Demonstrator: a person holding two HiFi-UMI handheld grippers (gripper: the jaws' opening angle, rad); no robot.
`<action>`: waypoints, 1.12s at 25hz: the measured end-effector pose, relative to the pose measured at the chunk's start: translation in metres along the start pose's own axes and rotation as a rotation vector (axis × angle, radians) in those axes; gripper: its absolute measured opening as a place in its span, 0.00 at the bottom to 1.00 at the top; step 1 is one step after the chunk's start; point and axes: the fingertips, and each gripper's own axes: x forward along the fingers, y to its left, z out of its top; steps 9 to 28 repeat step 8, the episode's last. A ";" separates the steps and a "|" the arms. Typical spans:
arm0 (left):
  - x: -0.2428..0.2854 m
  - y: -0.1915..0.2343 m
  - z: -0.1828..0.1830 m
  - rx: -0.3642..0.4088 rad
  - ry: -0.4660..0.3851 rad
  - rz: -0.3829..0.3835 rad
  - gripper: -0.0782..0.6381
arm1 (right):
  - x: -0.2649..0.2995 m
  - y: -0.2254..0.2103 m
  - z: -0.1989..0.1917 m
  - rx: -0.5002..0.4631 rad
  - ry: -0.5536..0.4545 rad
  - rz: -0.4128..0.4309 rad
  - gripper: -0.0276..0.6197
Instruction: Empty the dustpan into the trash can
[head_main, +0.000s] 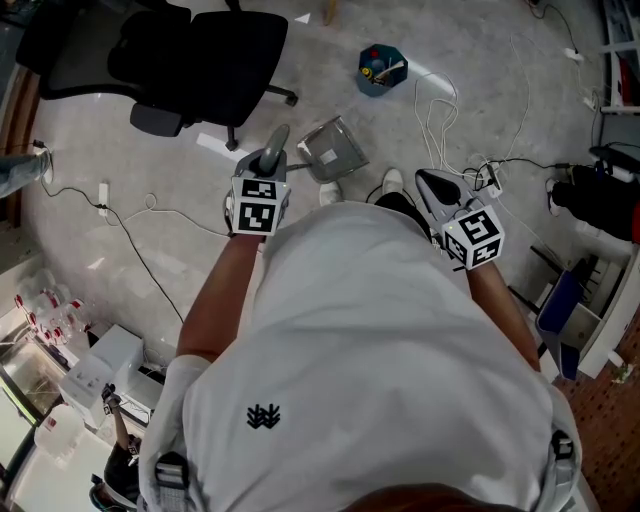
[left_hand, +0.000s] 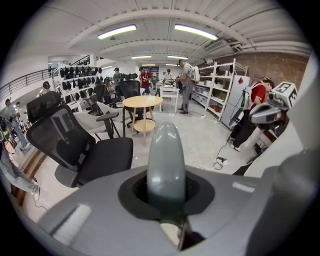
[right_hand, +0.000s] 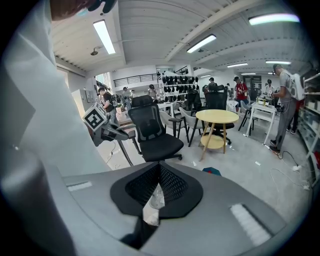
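Looks like the left gripper (head_main: 268, 162) pinches the dustpan handle (left_hand: 166, 165), the right gripper (right_hand: 157, 182) is squeezed closed on nothing, and the pan (head_main: 333, 150) at 2 o'clock seems light, stiff plastic, so stick with the handle.

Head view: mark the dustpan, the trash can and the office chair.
dustpan (head_main: 335, 150), head view, on the pan's flat bottom.
trash can (head_main: 390, 78), head view, on its blue wall.
office chair (head_main: 200, 55), head view, on the black seat.

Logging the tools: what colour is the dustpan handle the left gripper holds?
Plain grey; the dustpan handle shows best in the left gripper view.
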 end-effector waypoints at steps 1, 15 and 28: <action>0.001 0.000 0.000 0.001 0.001 -0.002 0.24 | 0.000 -0.001 -0.001 -0.001 0.003 0.002 0.05; 0.004 0.011 0.004 -0.005 0.003 0.001 0.24 | 0.014 -0.004 0.006 -0.004 0.009 0.017 0.05; 0.004 0.011 0.004 -0.005 0.003 0.001 0.24 | 0.014 -0.004 0.006 -0.004 0.009 0.017 0.05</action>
